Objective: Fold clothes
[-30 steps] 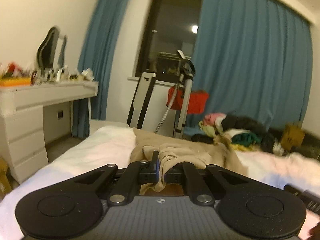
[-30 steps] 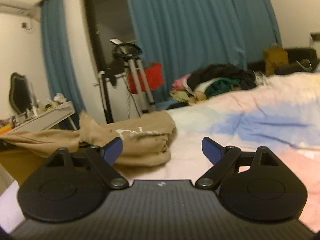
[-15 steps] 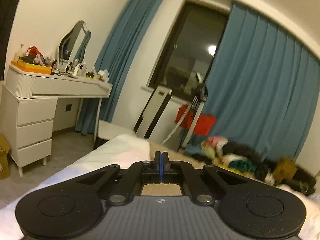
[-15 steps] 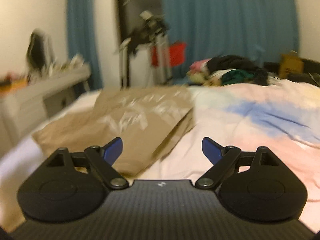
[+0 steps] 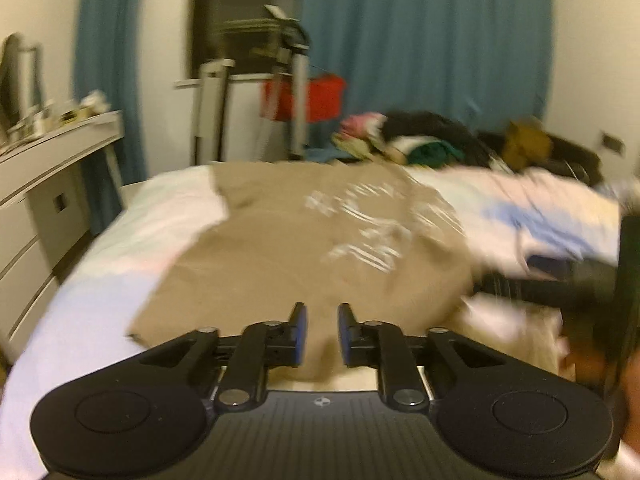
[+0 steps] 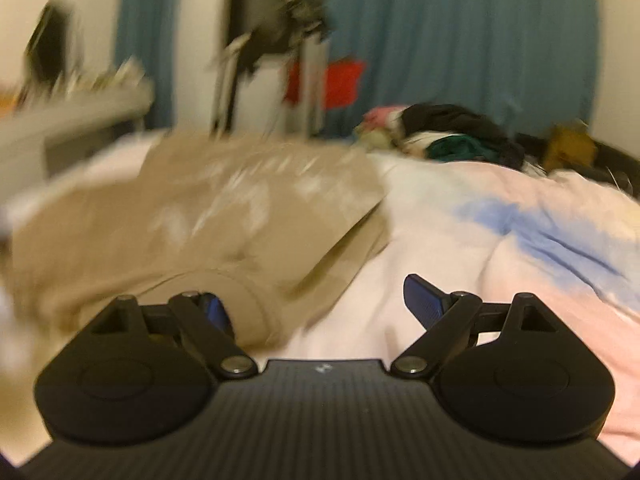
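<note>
One tan shirt (image 5: 304,248) lies motion-blurred on the bed (image 6: 460,216); left gripper (image 5: 322,334) jaws, just parted, hold nothing; right gripper (image 6: 316,306) jaws gape empty.

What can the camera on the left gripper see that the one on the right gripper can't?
Only the left view shows the white drawer unit and a dark gripper-like shape at its right edge. Only the right view shows the tan shirt's ribbed collar at the wide-open right gripper. Both show the tan printed shirt spread on the pastel bed cover, blue curtains and a clothes pile.
</note>
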Demonstrator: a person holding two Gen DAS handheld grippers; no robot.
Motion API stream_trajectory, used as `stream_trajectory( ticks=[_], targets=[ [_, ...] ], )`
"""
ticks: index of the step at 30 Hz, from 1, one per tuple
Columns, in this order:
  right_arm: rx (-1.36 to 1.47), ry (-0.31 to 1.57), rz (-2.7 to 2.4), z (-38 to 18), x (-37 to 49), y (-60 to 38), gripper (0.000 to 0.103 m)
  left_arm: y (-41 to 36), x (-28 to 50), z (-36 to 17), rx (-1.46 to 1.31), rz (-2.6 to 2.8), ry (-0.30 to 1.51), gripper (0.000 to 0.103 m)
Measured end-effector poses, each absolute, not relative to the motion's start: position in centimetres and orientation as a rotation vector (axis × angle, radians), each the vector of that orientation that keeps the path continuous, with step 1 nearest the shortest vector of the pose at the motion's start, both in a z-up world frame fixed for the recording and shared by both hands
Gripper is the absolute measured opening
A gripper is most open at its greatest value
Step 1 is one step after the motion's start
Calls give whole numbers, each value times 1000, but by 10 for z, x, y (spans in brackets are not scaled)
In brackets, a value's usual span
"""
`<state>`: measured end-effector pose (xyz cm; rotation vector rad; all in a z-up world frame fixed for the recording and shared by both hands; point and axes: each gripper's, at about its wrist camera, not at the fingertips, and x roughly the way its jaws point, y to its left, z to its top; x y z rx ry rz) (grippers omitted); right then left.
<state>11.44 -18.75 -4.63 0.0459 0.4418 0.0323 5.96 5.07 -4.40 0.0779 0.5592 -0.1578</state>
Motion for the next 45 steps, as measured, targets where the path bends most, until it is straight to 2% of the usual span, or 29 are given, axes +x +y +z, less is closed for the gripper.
stream_trajectory(
  ticks=[1,2,3,9,14,23,26,31,36,41,45],
  targets=[
    [104,445,34,-42,119,-195,88,40,63,-51,104,-169,563,41],
    [161,448,35,-38,124,-202,88,30,70,-57,132,-175,565,53],
    [190,457,43,-37,127,-206,87,19,75,-64,164,-181,565,57],
    [302,499,88,-43,134,-221,88,-47,92,-109,464,-134,477,69],
    [391,511,107,-49,142,-233,88,-62,114,-131,607,85,341,70],
    [396,564,84,-67,146,-238,88,-55,87,-77,459,276,95,75],
    [365,494,28,-56,136,-239,88,-62,67,-68,485,272,42,76],
    [355,276,-147,-22,110,-260,88,-58,56,-55,446,257,41,76],
    [293,143,-263,2,90,-273,88,-52,49,-61,465,249,88,77],
    [131,135,-330,2,93,-264,88,-50,64,-78,525,253,133,78],
    [118,253,-334,-16,112,-271,88,-32,75,-79,435,295,226,83]
  ],
)
